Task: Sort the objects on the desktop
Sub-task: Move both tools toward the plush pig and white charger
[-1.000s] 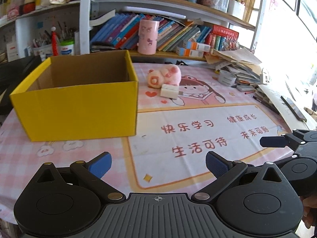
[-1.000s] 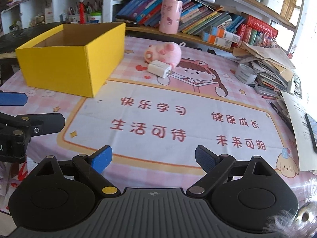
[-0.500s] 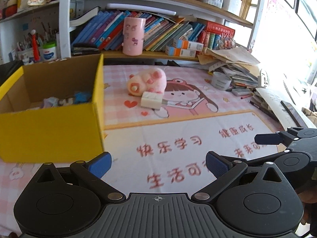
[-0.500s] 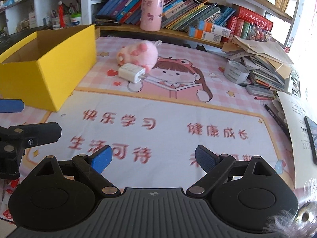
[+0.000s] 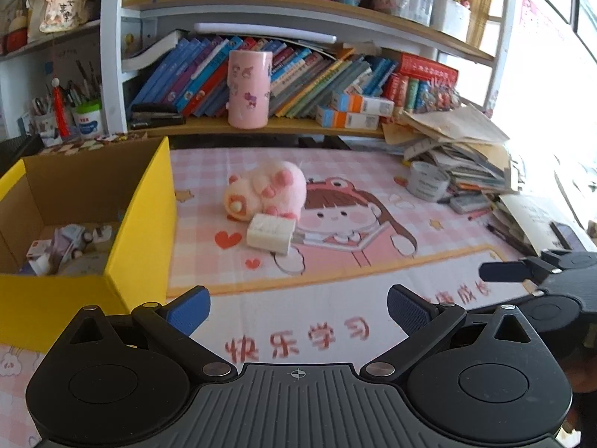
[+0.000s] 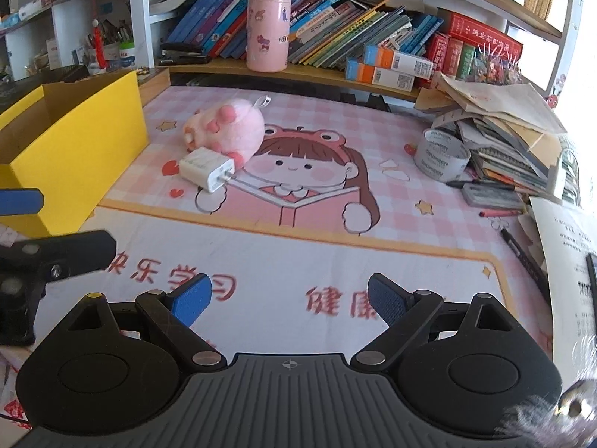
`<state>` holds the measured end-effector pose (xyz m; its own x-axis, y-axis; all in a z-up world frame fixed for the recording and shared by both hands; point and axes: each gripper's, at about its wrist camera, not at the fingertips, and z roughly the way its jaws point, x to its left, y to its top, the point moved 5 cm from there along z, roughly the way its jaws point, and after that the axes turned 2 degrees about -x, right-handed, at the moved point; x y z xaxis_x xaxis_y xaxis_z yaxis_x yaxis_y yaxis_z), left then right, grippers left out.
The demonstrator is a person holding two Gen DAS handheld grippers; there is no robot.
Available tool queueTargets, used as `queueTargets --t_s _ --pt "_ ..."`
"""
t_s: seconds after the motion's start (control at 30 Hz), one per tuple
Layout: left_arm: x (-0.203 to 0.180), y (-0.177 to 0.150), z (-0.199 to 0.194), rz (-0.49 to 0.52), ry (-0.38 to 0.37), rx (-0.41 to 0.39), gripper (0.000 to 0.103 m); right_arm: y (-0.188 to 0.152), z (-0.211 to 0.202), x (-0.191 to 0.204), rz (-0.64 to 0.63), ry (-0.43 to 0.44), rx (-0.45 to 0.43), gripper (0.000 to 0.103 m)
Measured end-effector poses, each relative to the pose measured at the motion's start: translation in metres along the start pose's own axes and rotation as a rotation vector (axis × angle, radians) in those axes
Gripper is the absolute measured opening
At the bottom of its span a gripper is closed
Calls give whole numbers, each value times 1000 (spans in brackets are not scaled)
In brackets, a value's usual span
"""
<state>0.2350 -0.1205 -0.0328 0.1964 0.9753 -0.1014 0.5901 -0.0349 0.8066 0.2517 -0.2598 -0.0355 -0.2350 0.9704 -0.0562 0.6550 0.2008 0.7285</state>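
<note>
My left gripper (image 5: 296, 308) and right gripper (image 6: 289, 296) both hover above the counter (image 6: 429, 246) with fingers apart and nothing between them. The white charger plug (image 6: 206, 168) lies on the counter, touching the pink plush toy (image 6: 227, 127) behind it. The yellow cardboard box (image 5: 149, 224) stands to the left, with small items inside.

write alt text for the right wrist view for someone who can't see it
The open right gripper hovers empty over a pink cartoon desk mat. Ahead, a white charger lies against a pink plush toy, with a yellow box to the left.
</note>
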Motion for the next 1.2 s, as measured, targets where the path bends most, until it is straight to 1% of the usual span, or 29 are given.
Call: queueTargets --t_s 0.07,0.2,0.27,0.33,0.5,0.63,0.77,0.97,1.2 --pt "-4 5 6 0 2 -5 103 4 2 -8 6 1 -15 90" --pt "-12 13 21 11 -5 17 103 12 3 -21 33 1 -42 90" --pt "-15 17 26 20 2 24 103 15 2 -28 53 -18 -62 90" --pt "-19 21 32 35 8 30 103 18 3 -36 78 -19 -73 90" --pt "-27 29 44 69 1 51 103 21 3 -53 137 -48 -97 90" --pt "-28 30 53 99 8 71 103 18 3 -64 184 -67 -98 90" --pt "-28 30 64 98 9 103 103 13 2 -72 215 -86 -89 90" --pt "-33 34 72 98 0 99 103 8 3 -82 241 -103 -69 90" --pt "-34 37 77 93 13 94 103 6 4 -87 244 -107 -68 90"
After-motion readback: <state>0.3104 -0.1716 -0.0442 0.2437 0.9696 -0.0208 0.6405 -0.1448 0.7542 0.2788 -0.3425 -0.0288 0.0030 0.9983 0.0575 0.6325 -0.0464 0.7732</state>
